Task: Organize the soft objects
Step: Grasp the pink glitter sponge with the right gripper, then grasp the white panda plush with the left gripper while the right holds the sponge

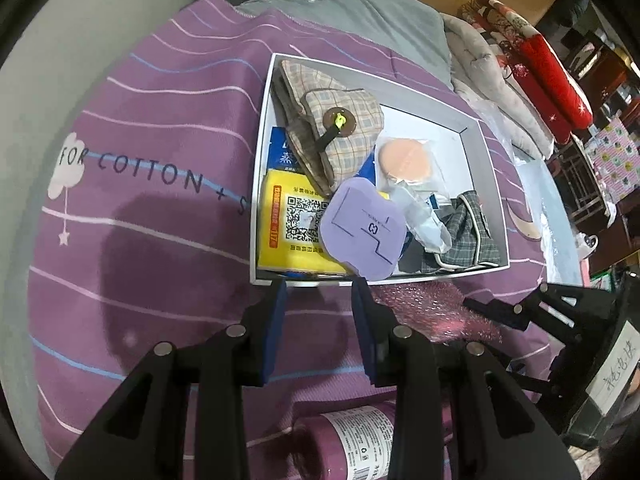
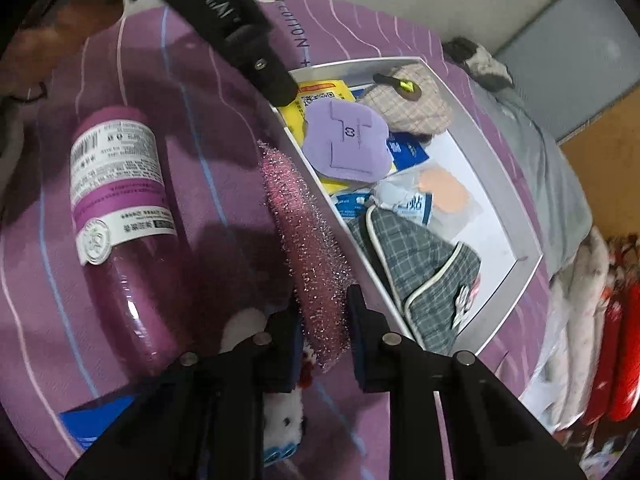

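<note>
A white box (image 1: 256, 184) lies on the purple bedspread. It holds a beige plaid pouch (image 1: 332, 124), a yellow pack (image 1: 288, 220), a lilac pad (image 1: 362, 228), a peach puff (image 1: 406, 158) and a grey plaid pouch (image 1: 470, 236). My left gripper (image 1: 319, 286) hovers at the box's near rim, open with nothing between its fingers. A pink glittery sponge (image 2: 296, 216) lies along the outside of the box wall (image 2: 500, 136). My right gripper (image 2: 323, 302) is shut on the sponge's near end. From the left wrist view the sponge (image 1: 432, 308) shows beside the right gripper's fingers (image 1: 496, 312).
A pink bottle (image 2: 120, 208) lies on the bedspread left of the sponge. A white plush toy (image 2: 280, 412) and a blue packet (image 2: 96, 420) sit under the right gripper. A grey blanket (image 1: 360, 4) and red cushions (image 1: 560, 92) lie beyond the box.
</note>
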Motion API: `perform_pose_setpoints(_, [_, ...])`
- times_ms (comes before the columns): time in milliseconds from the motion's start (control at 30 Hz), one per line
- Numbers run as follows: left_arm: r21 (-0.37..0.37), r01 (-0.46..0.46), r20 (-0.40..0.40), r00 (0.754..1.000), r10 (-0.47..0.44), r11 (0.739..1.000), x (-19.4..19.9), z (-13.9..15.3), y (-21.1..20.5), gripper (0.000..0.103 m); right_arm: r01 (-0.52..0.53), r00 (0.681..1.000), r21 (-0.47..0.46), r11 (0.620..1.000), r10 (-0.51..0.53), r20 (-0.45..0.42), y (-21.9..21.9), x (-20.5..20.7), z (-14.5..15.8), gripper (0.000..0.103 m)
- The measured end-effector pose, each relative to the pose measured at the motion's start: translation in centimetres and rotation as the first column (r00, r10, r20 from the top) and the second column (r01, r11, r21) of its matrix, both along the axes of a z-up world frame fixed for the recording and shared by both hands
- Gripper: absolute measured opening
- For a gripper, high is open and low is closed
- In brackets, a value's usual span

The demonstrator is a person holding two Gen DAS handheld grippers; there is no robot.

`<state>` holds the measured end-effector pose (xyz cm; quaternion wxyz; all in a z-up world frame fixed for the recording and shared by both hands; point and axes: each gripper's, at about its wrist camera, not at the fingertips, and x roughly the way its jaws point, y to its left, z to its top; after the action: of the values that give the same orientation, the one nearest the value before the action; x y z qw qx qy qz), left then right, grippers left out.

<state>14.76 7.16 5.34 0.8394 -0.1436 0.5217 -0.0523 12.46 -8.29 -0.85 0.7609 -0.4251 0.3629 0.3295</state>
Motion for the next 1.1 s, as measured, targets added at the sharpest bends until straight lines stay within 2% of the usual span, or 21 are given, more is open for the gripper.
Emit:
perform_pose_setpoints(100, [0.016,-0.014,0.003,1.0,0.014,1.0,-0.1,0.1,0.1,0.035,0.016,1.0,0.019,1.0,-0.016,-0.006,-0.3,0.0,0.2,0.018])
perform_pose_setpoints(300, [-0.005,0.0,0.021,1.0,0.0,1.0,-0.2,0.7,0.0,0.035,0.067,0.997,0.046,0.997,-0.066,-0.038,-0.6,0.4,1.0,0.015])
perform_pose_setpoints(500, [-0.001,0.058,0.032,0.998,-0.058,0.998,-0.1,1.3,-1.7,0.035,0.109,0.991,0.142,0.984,-0.097,-0.087,-1.7,-0.2,3.8,0.014])
perform_pose_setpoints(733, [0.01,0.107,0.042,0.993,-0.107,0.994,-0.2,1.6,-3.0,0.035,0.182,0.978,0.178,0.967,-0.159,-0.137,-3.2,-1.0,5.6,0.014])
perform_pose_setpoints(900, [-0.019,0.147,0.014,0.989,-0.147,0.989,-0.1,1.1,-3.8,0.035,0.262,0.955,0.182,0.948,-0.227,-0.192,-4.5,-1.3,6.0,0.014])
perform_pose_setpoints(1033, [-0.115,0.185,-0.041,0.981,-0.191,0.976,0.1,0.5,-4.1,0.035,0.345,0.924,0.19,0.919,-0.297,-0.241,-6.1,-1.2,5.8,0.015])
perform_pose_setpoints(1100, [-0.142,0.208,-0.056,0.974,-0.218,0.968,0.0,0.3,-4.6,0.039,0.38,0.909,0.203,0.902,-0.325,-0.26,-7.0,-1.2,5.9,0.015])
